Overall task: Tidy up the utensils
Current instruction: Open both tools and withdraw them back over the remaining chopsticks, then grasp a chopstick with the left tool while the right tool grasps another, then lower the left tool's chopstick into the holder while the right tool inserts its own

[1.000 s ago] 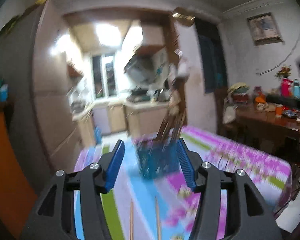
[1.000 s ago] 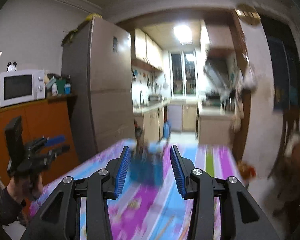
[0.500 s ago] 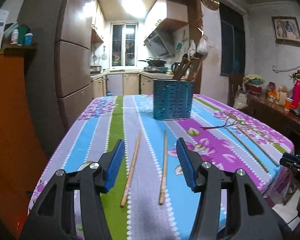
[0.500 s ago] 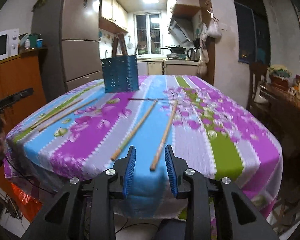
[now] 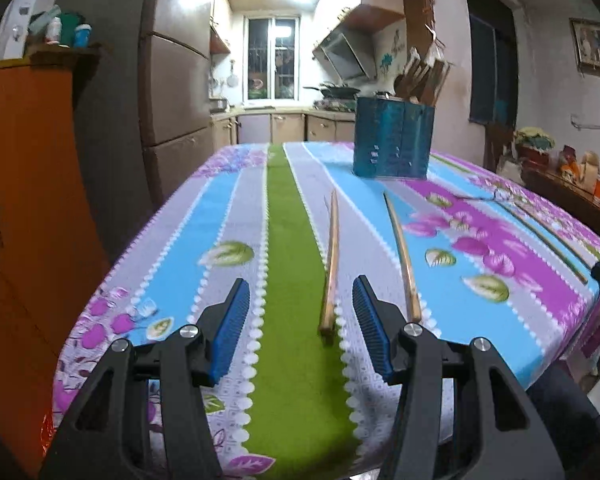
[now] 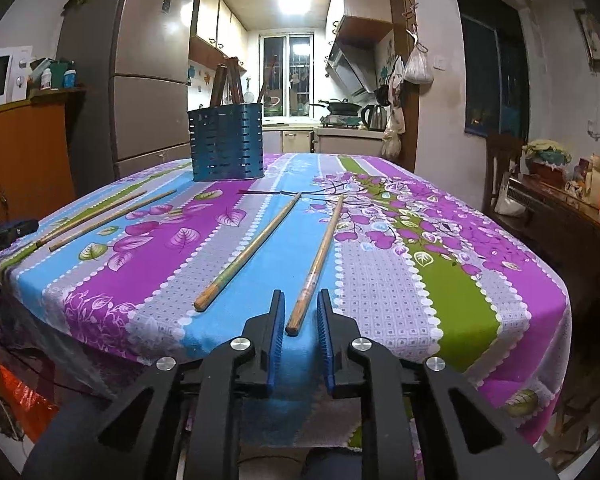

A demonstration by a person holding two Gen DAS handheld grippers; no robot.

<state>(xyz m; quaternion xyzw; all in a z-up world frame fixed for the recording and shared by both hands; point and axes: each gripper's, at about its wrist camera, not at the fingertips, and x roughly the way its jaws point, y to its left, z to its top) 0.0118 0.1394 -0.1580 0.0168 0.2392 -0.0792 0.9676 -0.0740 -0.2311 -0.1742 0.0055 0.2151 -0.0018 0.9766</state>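
Right wrist view shows the right gripper (image 6: 299, 311) at the near edge of the bench (image 6: 452, 304), its jaws narrow and just closing around the near end of a chopstick (image 6: 318, 264) without visibly pressing it. Left gripper (image 5: 298, 296) stands half open over another chopstick (image 5: 331, 264). Beyond both, the blue holder (image 6: 227, 148) stands upright with utensils inside.

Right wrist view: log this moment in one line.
right claw: closing, chopstick end between pads, not gripped | left claw: open, astride another chopstick | holder: upright, far
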